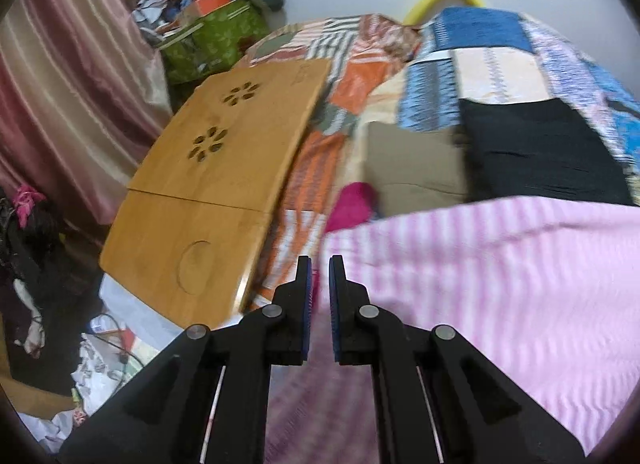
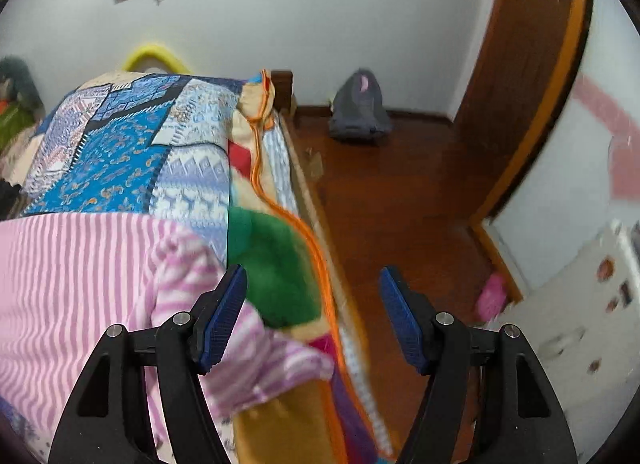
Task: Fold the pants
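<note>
The pink-and-white striped pants [image 1: 480,284] lie spread on the patchwork bed quilt [image 1: 492,60]. My left gripper [image 1: 320,284] is nearly shut, its blue pads pinching the left edge of the pants. In the right wrist view the pants [image 2: 80,284] fill the lower left, with a rumpled edge under the gripper. My right gripper [image 2: 312,304] is open wide and empty, above the pants' right edge and the bed's side.
A wooden lap table [image 1: 208,192] sits on the bed at left, beside olive [image 1: 412,168] and black [image 1: 540,152] folded clothes. A curtain [image 1: 60,84] and clutter lie left. The wooden floor [image 2: 400,204], a grey bag [image 2: 360,112] and a door [image 2: 520,64] are right of the bed.
</note>
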